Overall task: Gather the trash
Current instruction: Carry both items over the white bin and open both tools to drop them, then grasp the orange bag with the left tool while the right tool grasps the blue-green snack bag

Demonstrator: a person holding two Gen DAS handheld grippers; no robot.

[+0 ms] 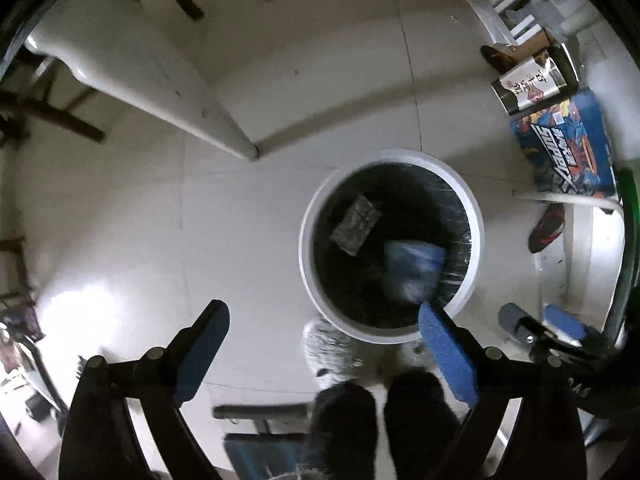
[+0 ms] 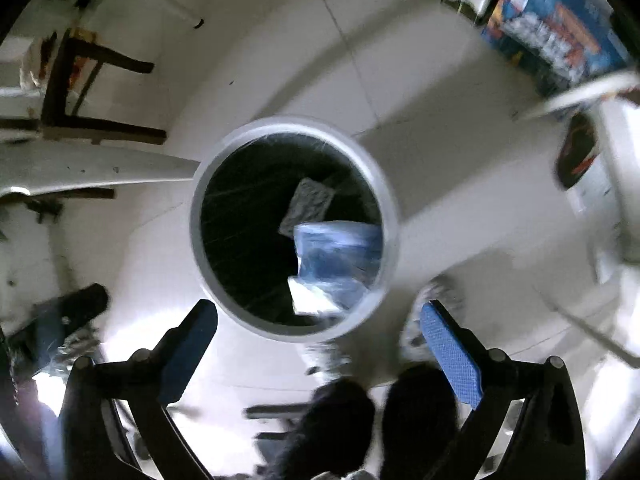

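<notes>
A round white trash bin point(image 1: 306, 248) with a black liner stands on the floor below me; it also shows in the right wrist view point(image 2: 390, 216). Inside lie a grey wrapper point(image 1: 355, 225) point(image 2: 308, 204) and a blurred blue plastic packet point(image 1: 412, 268) point(image 2: 340, 256). My left gripper point(image 1: 322, 322) is open and empty, just short of the bin's near rim. My right gripper point(image 2: 320, 318) is open and empty over the bin's near rim; it also shows at the right of the left wrist view point(image 1: 536, 320).
A white table edge point(image 1: 152, 80) and dark wooden chair legs point(image 2: 80, 92) stand at the left. A blue printed box point(image 1: 568, 148), a dark carton point(image 1: 532, 84) and a shoe point(image 1: 546, 226) lie at the right. My fuzzy slippers point(image 1: 332, 348) are by the bin.
</notes>
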